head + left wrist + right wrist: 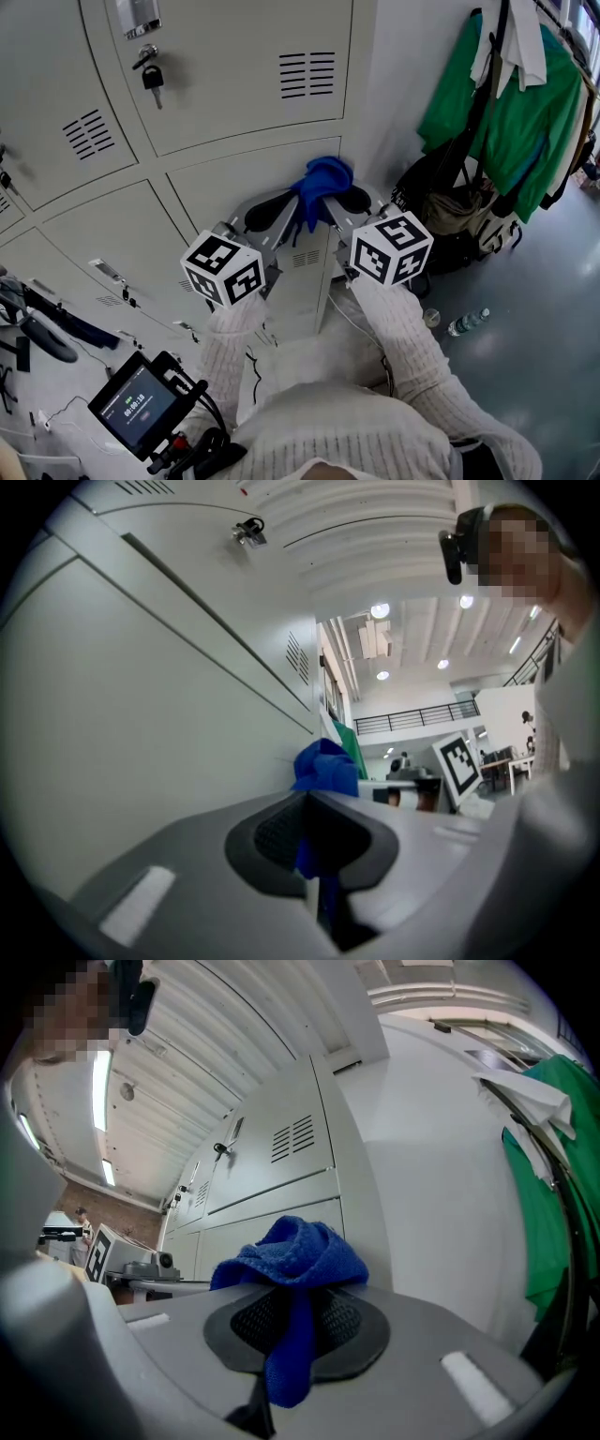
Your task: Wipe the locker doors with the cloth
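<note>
A blue cloth (322, 183) is bunched between my two grippers in front of the grey locker doors (234, 66). My left gripper (279, 210) is shut on the cloth's left part, and a blue strip runs between its pads (272, 836). My right gripper (349, 201) is shut on the right part. In the right gripper view the cloth (295, 1255) mounds over the jaws and hangs down between them. In the left gripper view the cloth (324, 766) sits close to the lower locker door (141, 761). Whether it touches the door I cannot tell.
A padlock (151, 75) hangs on the upper door. Green jackets (506, 103) hang on a rack at the right, with bags (459, 216) beneath. A water bottle (467, 322) lies on the floor. A small screen device (138, 405) sits at the lower left.
</note>
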The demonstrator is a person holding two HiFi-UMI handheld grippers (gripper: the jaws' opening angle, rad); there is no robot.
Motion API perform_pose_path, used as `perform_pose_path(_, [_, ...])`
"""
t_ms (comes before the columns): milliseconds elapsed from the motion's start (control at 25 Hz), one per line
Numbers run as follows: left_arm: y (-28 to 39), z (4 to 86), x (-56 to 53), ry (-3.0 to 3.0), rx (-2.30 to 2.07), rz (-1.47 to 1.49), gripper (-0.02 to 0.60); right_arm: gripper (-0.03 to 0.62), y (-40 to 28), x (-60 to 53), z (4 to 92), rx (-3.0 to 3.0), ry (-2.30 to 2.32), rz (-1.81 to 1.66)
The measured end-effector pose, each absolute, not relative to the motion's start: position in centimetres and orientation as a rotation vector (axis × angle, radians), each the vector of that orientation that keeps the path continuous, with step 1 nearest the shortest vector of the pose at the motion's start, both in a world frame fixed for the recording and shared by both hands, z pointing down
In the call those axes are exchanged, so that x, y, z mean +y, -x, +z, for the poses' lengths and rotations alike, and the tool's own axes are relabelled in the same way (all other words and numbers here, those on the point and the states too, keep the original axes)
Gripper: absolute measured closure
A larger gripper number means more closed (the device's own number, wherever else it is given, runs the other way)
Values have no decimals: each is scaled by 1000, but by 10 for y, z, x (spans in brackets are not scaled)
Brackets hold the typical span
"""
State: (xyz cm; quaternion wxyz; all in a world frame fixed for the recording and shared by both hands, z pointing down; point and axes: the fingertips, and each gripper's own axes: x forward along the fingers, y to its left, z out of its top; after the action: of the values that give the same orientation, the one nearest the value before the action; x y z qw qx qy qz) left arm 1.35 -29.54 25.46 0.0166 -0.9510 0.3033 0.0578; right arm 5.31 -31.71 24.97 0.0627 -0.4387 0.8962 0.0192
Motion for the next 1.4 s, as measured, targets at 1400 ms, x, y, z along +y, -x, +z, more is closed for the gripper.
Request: perform_pose_path(1400, [-5,485,-302,3303,1250,-205,575,545,-46,-321,493,2932,1458,-617])
